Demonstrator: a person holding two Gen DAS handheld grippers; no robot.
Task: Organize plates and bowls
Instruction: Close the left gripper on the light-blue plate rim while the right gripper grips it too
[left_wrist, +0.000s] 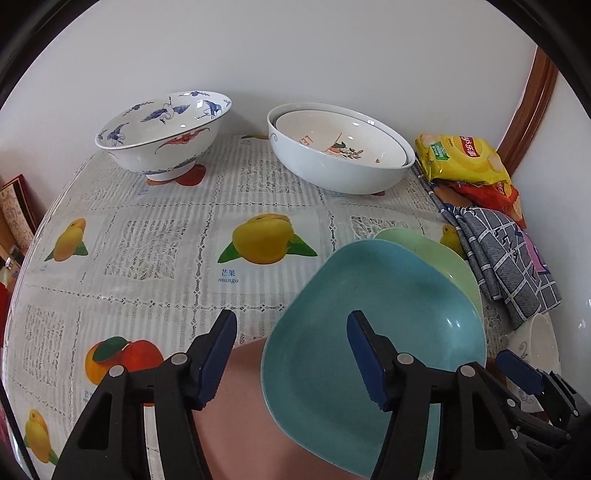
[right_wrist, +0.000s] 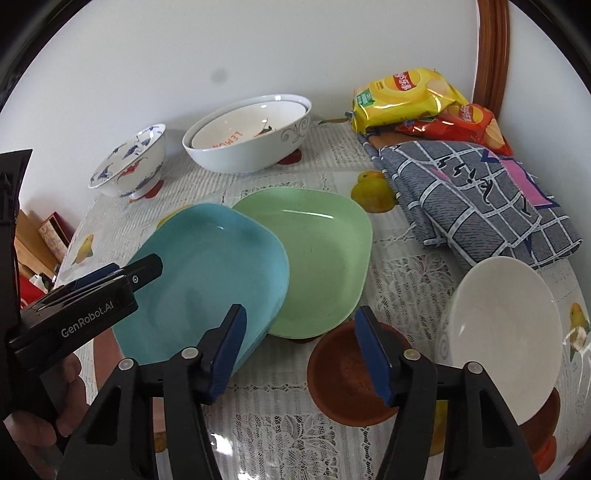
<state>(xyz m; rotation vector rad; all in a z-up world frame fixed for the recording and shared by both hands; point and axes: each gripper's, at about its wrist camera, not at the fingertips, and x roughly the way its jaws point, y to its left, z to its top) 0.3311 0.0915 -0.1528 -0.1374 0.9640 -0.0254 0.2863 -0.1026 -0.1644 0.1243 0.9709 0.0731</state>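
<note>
The blue plate (right_wrist: 207, 273) sits at centre left of the right wrist view, its right edge overlapping the green plate (right_wrist: 317, 258) beside it on the bench (right_wrist: 280, 417). The left gripper (left_wrist: 291, 358) straddles the blue plate's near rim, jaws apart, not pressing it. At lower centre the right gripper (right_wrist: 299, 354) hovers with jaws apart over the brown dish (right_wrist: 343, 380); whether it touches is unclear. A white bowl (right_wrist: 506, 332) lies at lower right. Farther up are nested white bowls (right_wrist: 251, 140), a blue-patterned bowl (right_wrist: 129, 162), snack bags (right_wrist: 406, 96) and a checked cloth (right_wrist: 472, 199).
</note>
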